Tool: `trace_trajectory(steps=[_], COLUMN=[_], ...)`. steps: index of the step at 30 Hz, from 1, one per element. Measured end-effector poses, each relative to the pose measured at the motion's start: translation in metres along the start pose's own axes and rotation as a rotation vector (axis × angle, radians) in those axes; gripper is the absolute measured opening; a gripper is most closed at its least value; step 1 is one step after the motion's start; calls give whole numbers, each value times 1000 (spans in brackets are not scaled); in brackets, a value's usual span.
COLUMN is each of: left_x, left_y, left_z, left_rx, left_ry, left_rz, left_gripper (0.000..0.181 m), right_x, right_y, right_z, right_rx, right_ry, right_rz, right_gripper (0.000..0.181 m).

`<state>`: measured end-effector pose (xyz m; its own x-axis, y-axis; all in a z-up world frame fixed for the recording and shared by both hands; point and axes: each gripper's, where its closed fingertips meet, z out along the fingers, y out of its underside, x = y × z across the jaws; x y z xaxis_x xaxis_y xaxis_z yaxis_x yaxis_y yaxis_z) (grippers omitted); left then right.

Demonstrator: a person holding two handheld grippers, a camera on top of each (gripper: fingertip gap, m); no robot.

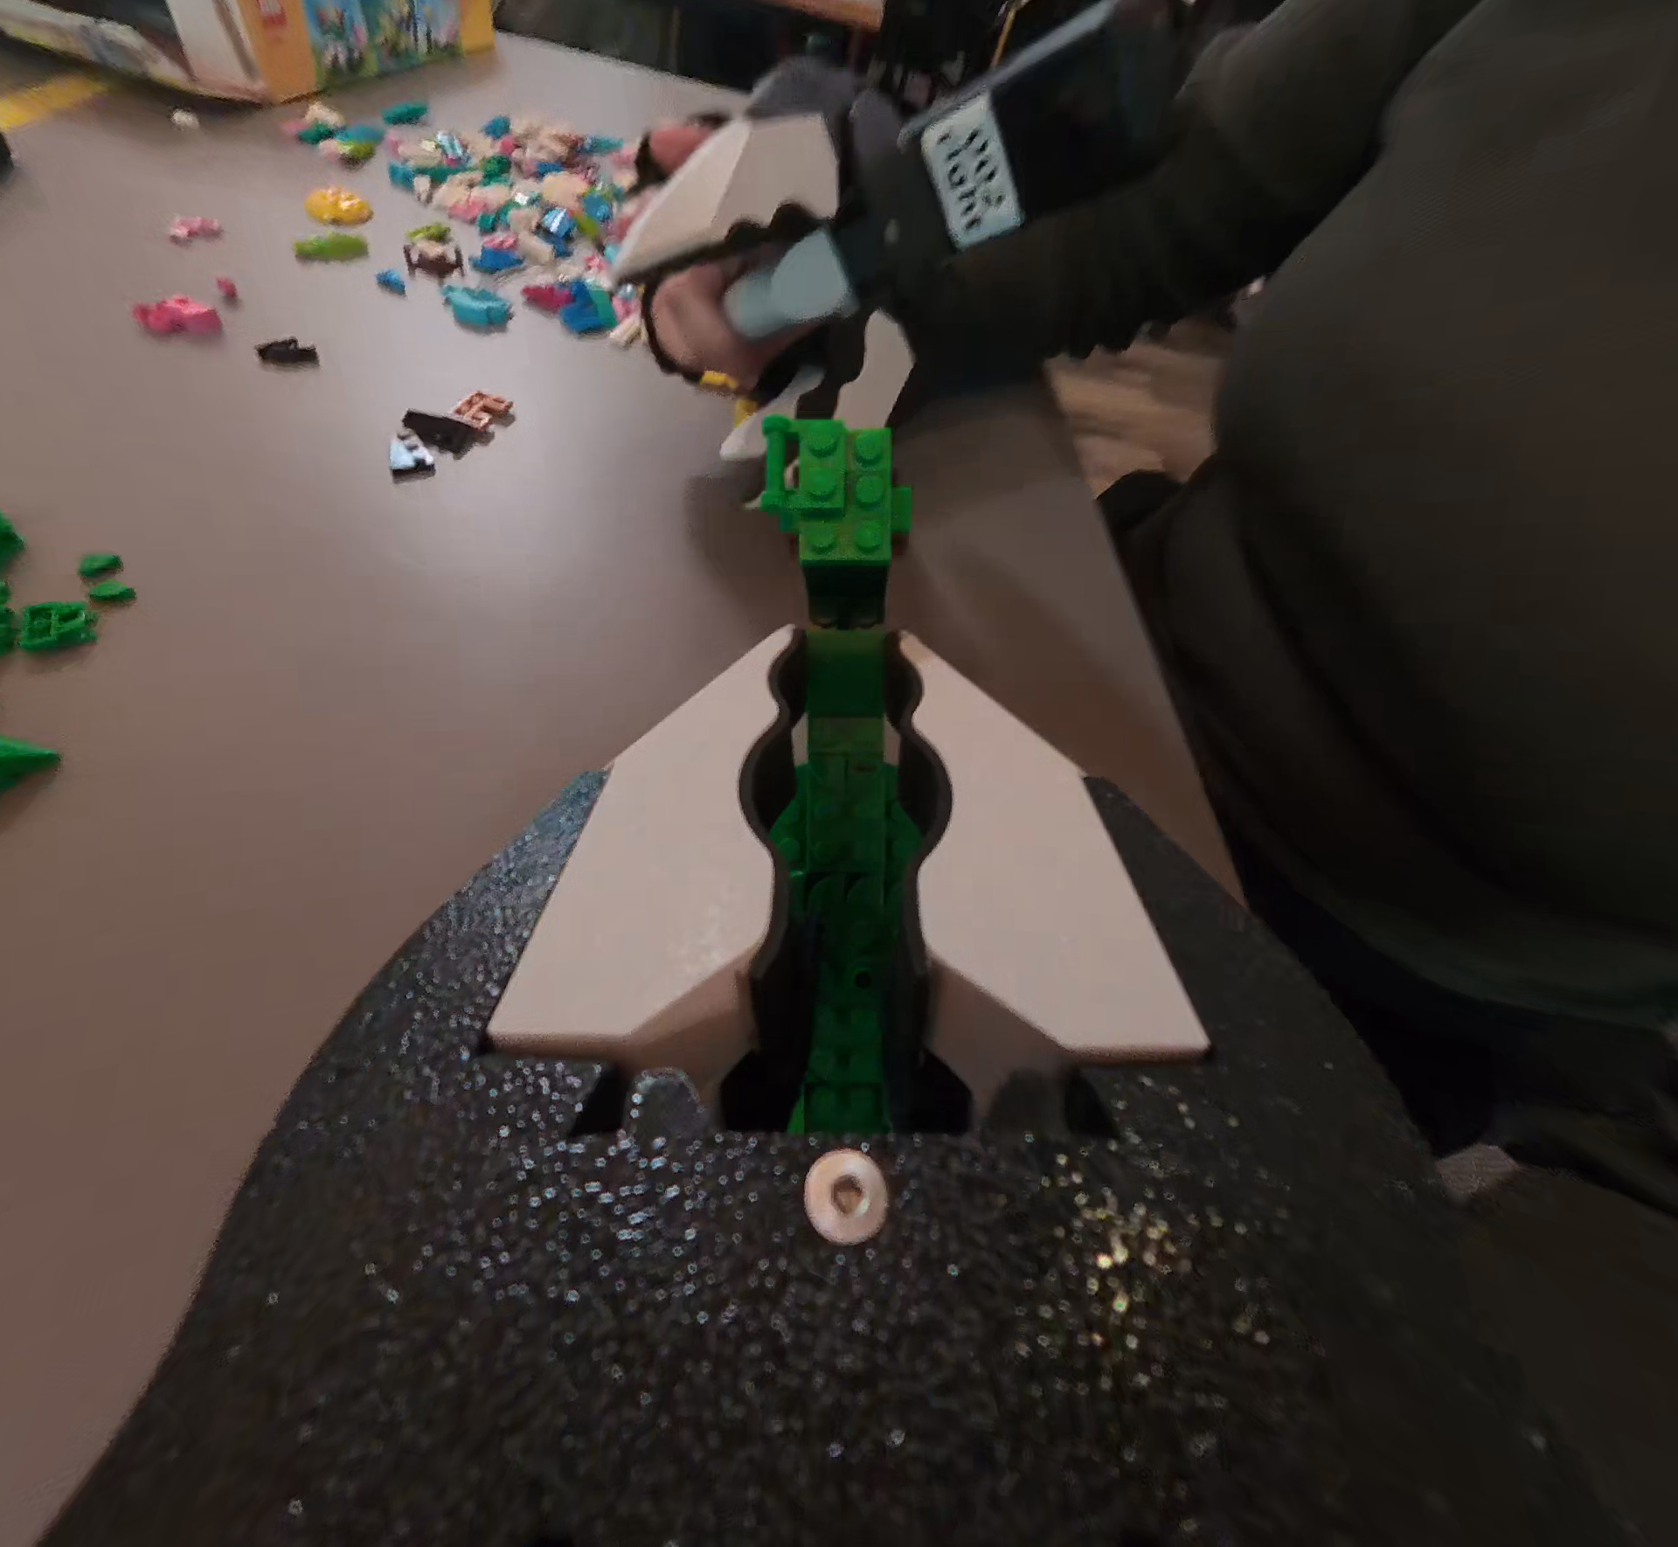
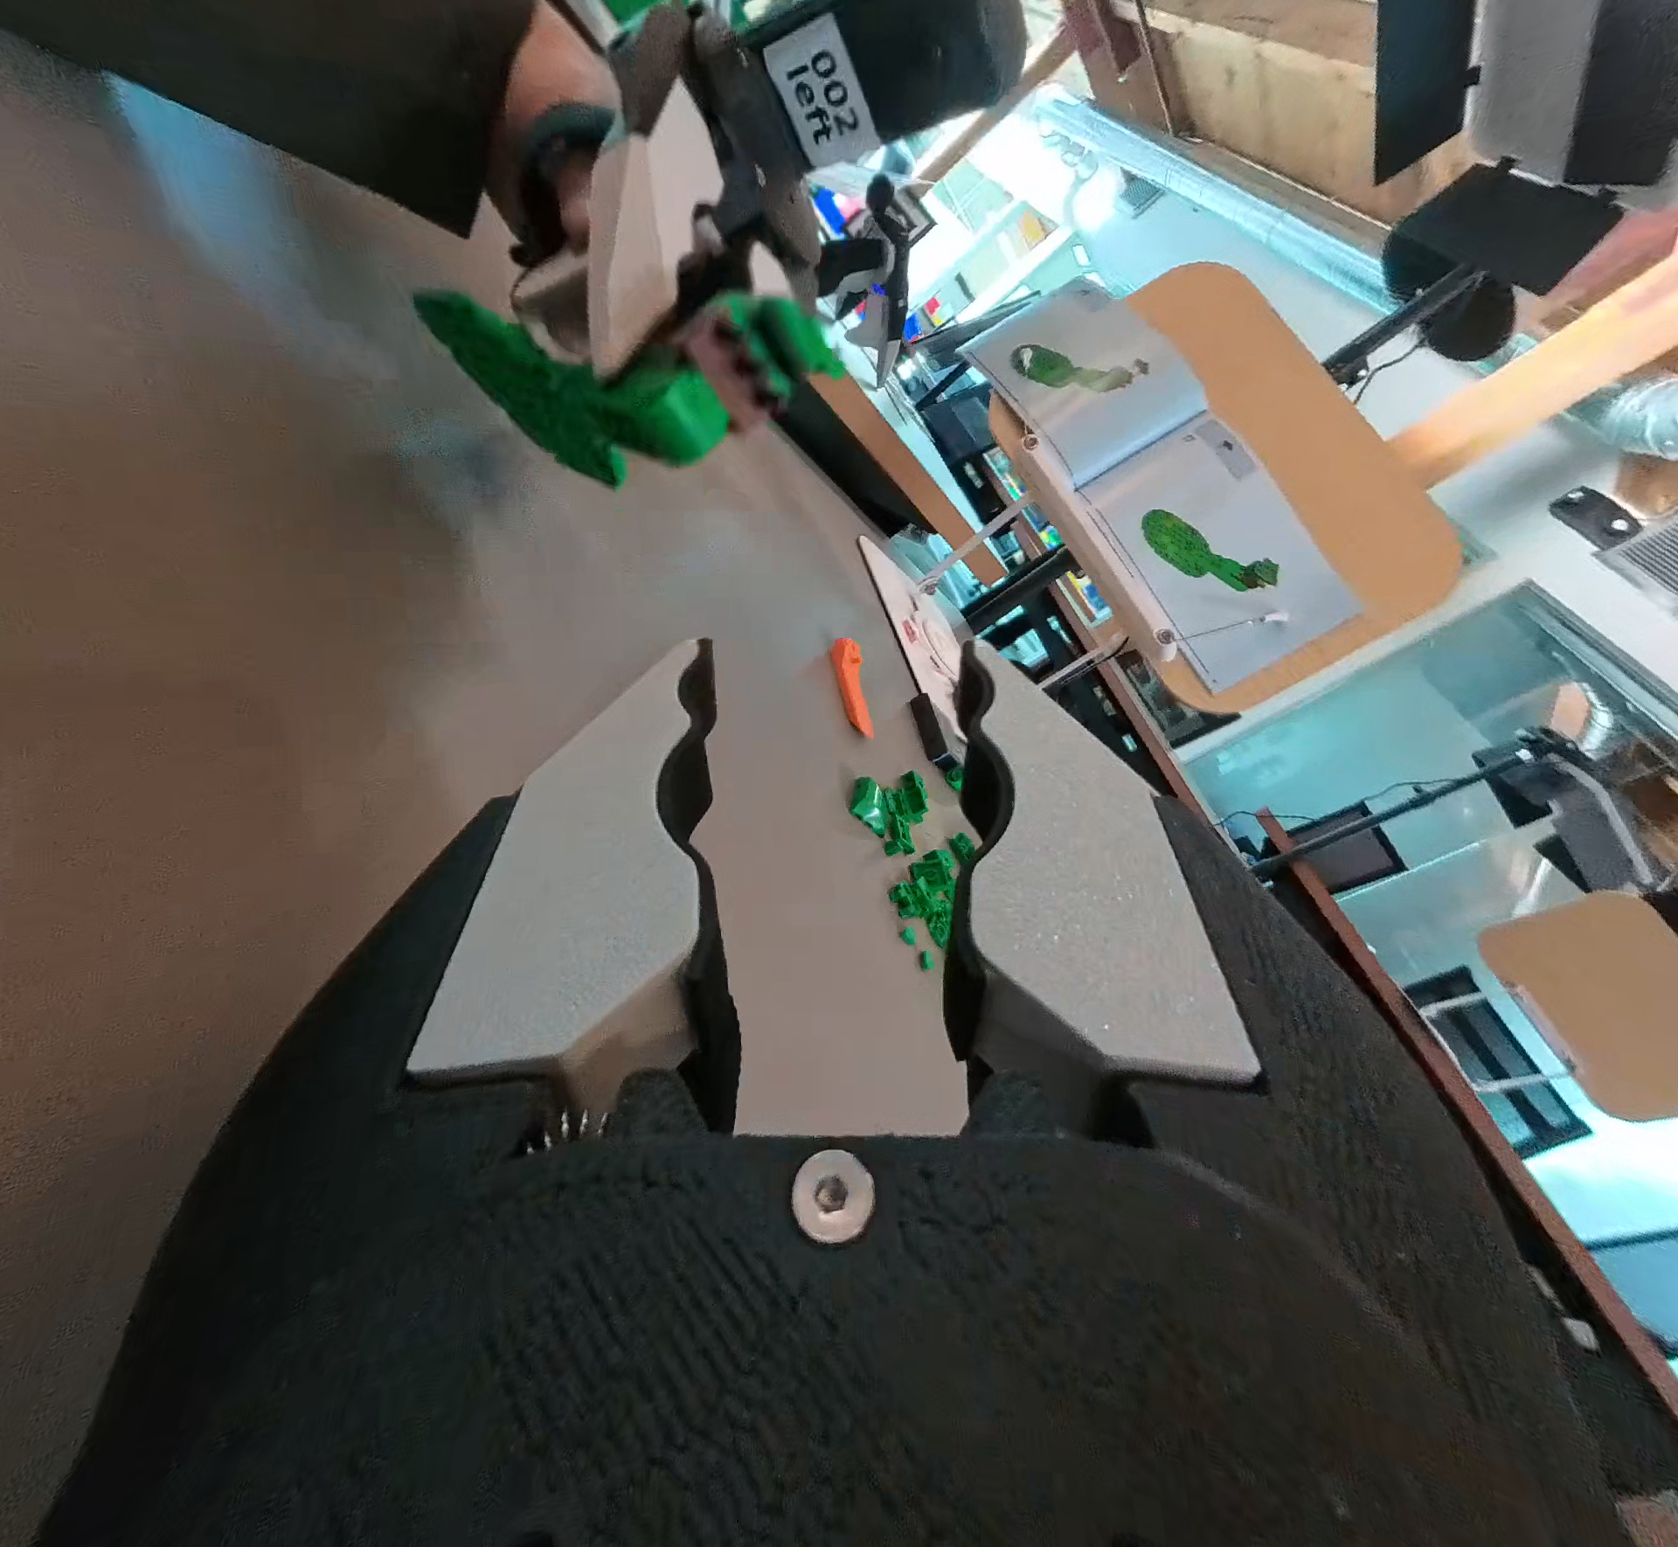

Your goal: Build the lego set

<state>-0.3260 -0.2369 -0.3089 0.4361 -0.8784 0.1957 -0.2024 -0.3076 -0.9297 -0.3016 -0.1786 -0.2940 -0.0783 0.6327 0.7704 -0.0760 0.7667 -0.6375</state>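
Observation:
My left gripper [image 1: 846, 641] is shut on a green lego build [image 1: 840, 495] that runs between its fingers and sticks out past the tips, studs facing me. The same build [image 2: 590, 405] shows in the right wrist view, held above the table by the left gripper [image 2: 636, 341]. My right gripper [image 2: 835, 659] is open and empty, tilted above the table. In the left wrist view the right gripper [image 1: 726, 341] hovers just beyond the build's end, blurred, its jaws apart.
A pile of coloured loose pieces [image 1: 508, 205] and the set's box [image 1: 272, 5] lie at the far side. Loose green pieces [image 2: 917, 850] and an orange piece [image 2: 851, 686] lie ahead of the right gripper. An open instruction booklet [image 2: 1171, 486] stands on a holder. A person's torso [image 1: 1453, 595] is at the right. My right fingertips sit around 7 cm from my left ones.

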Motion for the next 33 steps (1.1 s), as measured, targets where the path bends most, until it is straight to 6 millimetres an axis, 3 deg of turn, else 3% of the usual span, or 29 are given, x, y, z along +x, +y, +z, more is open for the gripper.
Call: trace_trajectory(steps=[5, 8, 11, 15, 18, 21, 24, 27, 29, 31, 33], left_x=[24, 22, -4, -56, -80, -94, -101, -100, -101, -106, -114], left_y=[-23, -25, -17, 3, 22, 46, 51, 41, 19, -14, -55], left_z=[-17, -18, -14, -12, -11, -4, 11, 23, 16, -8, -45], left_rx=[153, 173, 115, -77, -229, -435, -512, -471, -362, -178, 62], left_ry=[116, 110, -41, -363, -481, -545, -553, -532, -554, -621, -713], left_rz=[37, 42, 24, -18, -84, -68, -30, 6, 50, 69, 107], left_gripper=[15, 15, 15, 15, 15, 15, 15, 41, 64, 87, 94], right_x=[-7, -9, -4, 10, 20, 26, 34, 42, 47, 51, 53], right_y=[0, -1, -1, 4, 10, 15, 22, 26, 28, 30, 32], right_z=[0, 0, -1, -3, -4, -5, -7, -11, -14, -16, -17], right_rx=[5, 9, 10, -8, -30, -40, -54, -58, -55, -57, -60], right_ry=[-8, -8, 29, 94, 130, 137, 162, 200, 221, 237, 248], right_rz=[-26, -31, -28, 15, 59, 151, 200, 218, 227, 228, 225], right_gripper=[48, 43, 41, 41, 40, 40, 39, 38, 38, 37, 36])
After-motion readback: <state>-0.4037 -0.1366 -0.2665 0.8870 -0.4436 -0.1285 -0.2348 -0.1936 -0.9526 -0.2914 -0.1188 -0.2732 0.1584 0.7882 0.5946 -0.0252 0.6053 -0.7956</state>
